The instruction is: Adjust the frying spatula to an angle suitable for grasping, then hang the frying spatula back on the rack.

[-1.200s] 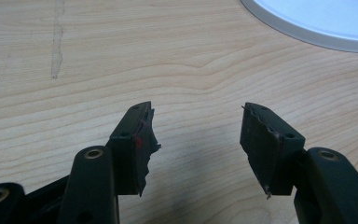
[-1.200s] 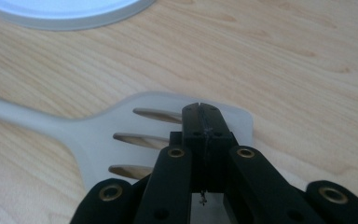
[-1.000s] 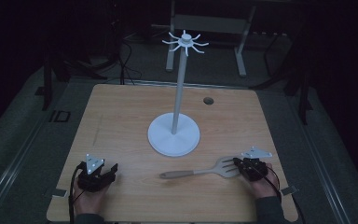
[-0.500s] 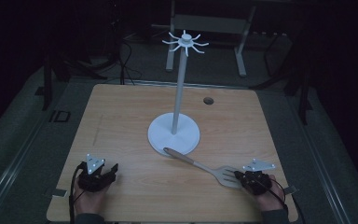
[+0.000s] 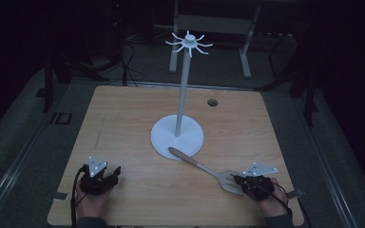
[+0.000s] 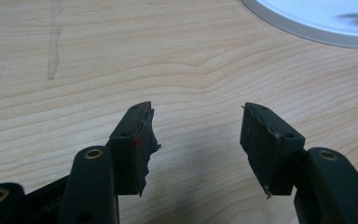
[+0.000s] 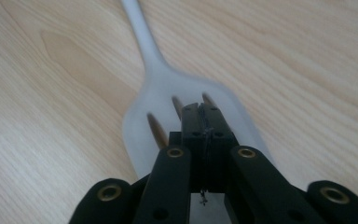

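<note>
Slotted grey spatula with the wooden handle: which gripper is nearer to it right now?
Right. The right gripper sits at the slotted grey spatula blade, its fingers shut over it. The left gripper rests open at the table's near-left corner, well apart.

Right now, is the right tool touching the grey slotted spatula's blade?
Touching. In the right gripper view the right tool has its black jaws pressed shut on the grey slotted spatula, at the blade's near part, with no gap between them.

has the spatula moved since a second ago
Yes. The slotted spatula, gripped at its blade by the right gripper, has swung: its handle end now lies at the white stand's base, having pointed left earlier, and the blade is nearer the table's front edge.
</note>
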Action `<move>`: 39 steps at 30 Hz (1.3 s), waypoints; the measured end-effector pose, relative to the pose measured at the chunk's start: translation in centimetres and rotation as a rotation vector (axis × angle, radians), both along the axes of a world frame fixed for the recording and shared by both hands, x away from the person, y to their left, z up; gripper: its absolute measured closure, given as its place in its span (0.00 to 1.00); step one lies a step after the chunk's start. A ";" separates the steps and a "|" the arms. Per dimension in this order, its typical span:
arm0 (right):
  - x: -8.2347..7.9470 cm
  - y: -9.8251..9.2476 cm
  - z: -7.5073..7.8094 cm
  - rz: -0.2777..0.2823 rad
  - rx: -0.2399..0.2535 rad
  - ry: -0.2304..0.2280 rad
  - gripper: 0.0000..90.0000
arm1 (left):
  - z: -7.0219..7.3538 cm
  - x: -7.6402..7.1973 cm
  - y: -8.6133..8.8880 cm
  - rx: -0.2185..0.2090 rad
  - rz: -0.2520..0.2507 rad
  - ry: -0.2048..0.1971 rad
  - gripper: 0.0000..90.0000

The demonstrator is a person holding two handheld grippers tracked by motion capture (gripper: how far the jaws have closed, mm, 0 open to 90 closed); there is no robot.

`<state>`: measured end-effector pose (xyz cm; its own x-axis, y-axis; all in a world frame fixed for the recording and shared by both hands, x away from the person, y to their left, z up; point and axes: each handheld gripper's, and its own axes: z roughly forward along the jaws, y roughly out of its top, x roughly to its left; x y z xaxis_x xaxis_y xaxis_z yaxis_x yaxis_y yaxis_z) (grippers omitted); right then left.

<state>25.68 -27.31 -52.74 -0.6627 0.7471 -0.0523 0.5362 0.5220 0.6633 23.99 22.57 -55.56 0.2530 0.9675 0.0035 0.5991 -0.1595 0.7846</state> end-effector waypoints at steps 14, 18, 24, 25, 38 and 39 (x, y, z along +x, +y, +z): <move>2.9 2.7 3.3 0.039 0.009 -0.051 0.85 | 0.0 0.1 0.0 0.001 0.001 0.000 0.49; 3.5 3.1 3.8 0.045 -0.006 -0.058 0.82 | 0.0 0.1 0.0 -0.004 0.003 -0.005 0.49; 4.4 4.0 5.2 0.110 -0.022 -0.082 0.79 | 0.0 0.2 0.0 -0.002 0.004 -0.003 0.49; 4.5 4.1 5.4 0.113 -0.025 -0.083 0.79 | 0.0 0.2 0.0 -0.003 0.004 -0.003 0.49; 6.1 6.1 5.3 0.163 -0.079 -0.043 0.76 | 0.1 0.1 0.0 -0.003 0.009 -0.008 0.49; 6.2 6.4 5.3 0.172 -0.087 -0.036 0.75 | 0.1 0.1 0.0 -0.003 0.009 -0.008 0.49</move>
<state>31.92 -20.94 -47.48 -0.7768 0.6144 -0.1378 0.4106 0.6602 0.6289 24.14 22.62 -55.48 0.2440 0.9698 0.0021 0.5946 -0.1513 0.7897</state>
